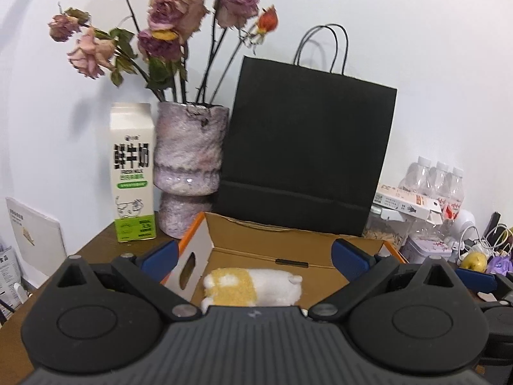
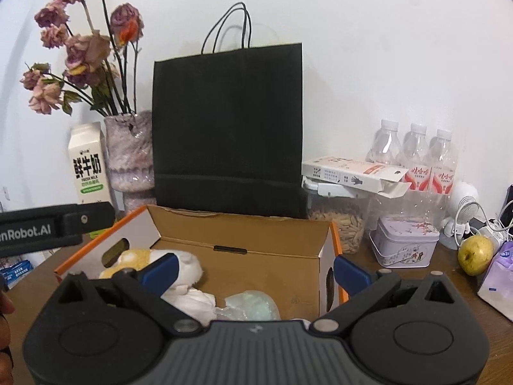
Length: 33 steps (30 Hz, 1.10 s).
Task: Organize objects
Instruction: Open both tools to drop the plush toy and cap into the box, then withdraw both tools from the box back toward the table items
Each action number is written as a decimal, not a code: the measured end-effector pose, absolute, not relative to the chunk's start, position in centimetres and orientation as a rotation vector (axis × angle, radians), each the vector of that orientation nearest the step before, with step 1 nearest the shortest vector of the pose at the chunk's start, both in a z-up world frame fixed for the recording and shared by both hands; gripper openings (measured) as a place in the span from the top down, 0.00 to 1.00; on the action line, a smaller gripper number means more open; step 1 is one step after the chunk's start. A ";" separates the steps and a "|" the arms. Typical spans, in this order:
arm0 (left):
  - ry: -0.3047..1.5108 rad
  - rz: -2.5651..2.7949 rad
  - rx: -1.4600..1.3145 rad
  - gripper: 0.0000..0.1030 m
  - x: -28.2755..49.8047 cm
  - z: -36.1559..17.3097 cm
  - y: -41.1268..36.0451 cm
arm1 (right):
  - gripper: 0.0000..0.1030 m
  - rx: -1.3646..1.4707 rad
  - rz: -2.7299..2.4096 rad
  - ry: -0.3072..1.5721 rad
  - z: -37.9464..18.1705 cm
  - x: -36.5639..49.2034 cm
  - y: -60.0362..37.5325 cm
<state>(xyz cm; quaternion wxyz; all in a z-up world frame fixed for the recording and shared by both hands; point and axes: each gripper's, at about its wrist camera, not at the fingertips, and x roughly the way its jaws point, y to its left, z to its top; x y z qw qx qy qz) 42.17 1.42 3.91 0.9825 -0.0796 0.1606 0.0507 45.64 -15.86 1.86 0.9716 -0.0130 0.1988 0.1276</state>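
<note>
Your left gripper [image 1: 255,255] and right gripper [image 2: 255,271] gape empty; plush toy [image 1: 253,288] lies in box [image 1: 272,240] below.

Home: cluttered table [image 2: 416,292], wilted roses [image 1: 179,16]

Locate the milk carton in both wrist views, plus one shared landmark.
Left wrist: milk carton stands left of centre, close beside the purple vase on its left.
Right wrist: milk carton at the far left, partly behind the other gripper's black body.
Shared landmark: black paper bag behind the open cardboard box.
</note>
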 end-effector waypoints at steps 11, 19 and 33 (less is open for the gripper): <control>0.316 0.087 -0.148 0.00 38.6 4.7 1.6 | 0.00 -0.049 0.270 0.343 3.4 41.5 -16.4; 0.315 0.086 -0.137 0.00 35.9 4.9 2.1 | 0.00 -0.048 0.278 0.323 3.9 38.5 -17.0; 0.304 0.072 -0.129 0.00 31.4 5.4 2.3 | 0.00 -0.048 0.296 0.290 4.5 33.3 -17.5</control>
